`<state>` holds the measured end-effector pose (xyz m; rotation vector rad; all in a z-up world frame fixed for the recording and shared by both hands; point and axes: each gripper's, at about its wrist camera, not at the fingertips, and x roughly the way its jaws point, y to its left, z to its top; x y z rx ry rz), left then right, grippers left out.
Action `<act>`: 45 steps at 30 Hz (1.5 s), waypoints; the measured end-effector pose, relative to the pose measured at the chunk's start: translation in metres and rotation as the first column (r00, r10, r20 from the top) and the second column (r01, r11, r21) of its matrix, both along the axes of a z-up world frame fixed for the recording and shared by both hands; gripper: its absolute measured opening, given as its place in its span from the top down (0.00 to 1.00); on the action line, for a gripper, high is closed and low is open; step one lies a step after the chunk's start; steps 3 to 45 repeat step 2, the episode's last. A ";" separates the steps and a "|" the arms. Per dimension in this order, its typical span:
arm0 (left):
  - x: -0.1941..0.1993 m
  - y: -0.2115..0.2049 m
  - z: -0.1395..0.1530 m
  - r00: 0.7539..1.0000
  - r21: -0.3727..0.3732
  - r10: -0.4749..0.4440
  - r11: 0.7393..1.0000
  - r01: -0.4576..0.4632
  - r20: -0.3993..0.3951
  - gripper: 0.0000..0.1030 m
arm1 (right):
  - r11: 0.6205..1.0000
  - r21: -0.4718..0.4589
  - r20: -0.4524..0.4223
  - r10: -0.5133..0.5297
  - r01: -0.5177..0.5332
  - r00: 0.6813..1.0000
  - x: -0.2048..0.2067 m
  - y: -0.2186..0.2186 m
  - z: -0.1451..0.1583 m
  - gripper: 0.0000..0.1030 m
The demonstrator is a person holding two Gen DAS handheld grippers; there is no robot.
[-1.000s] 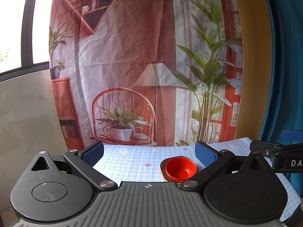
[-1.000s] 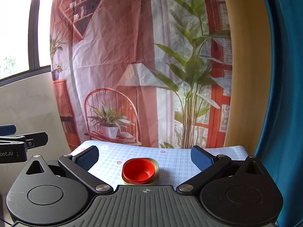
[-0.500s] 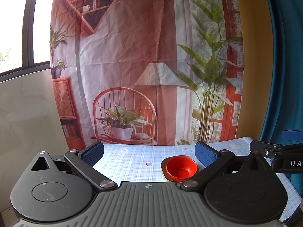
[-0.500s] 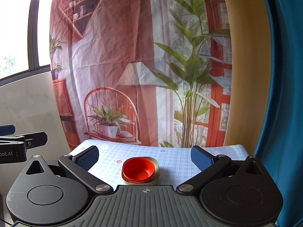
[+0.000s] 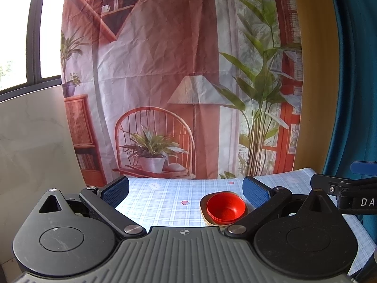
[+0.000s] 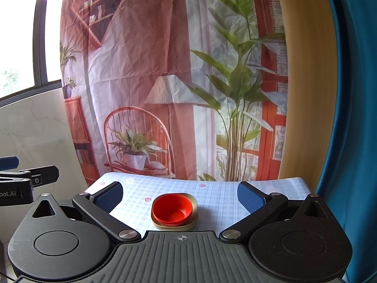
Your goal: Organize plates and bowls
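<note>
Both tools gape wide and hold nothing — left gripper (image 5: 186, 188) and right gripper (image 6: 180, 194) sit at the bottom of their frames, back from the table (image 6: 223, 193). Red bowl (image 6: 171, 209) is nested on a tan plate (image 6: 194, 206), lower centre in the right view, lower right in the left. Stack looks done — if anything, pull straight back so the pads don't clip the rim.
</note>
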<state>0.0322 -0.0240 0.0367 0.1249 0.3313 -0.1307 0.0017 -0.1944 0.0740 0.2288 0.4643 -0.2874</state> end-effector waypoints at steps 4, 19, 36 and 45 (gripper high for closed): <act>0.000 0.000 0.000 1.000 -0.001 -0.002 1.000 0.002 -0.002 0.00 | 1.000 0.001 -0.001 -0.001 0.001 1.000 0.000 0.000 -0.001 0.00; 0.000 0.000 0.000 1.000 -0.001 -0.002 1.000 0.002 -0.002 0.00 | 1.000 0.001 -0.001 -0.001 0.001 1.000 0.000 0.000 -0.001 0.00; 0.000 0.000 0.000 1.000 -0.001 -0.002 1.000 0.002 -0.002 0.00 | 1.000 0.001 -0.001 -0.001 0.001 1.000 0.000 0.000 -0.001 0.00; 0.000 0.000 0.000 1.000 -0.001 -0.002 1.000 0.002 -0.002 0.00 | 1.000 0.001 -0.001 -0.001 0.001 1.000 0.000 0.000 -0.001 0.00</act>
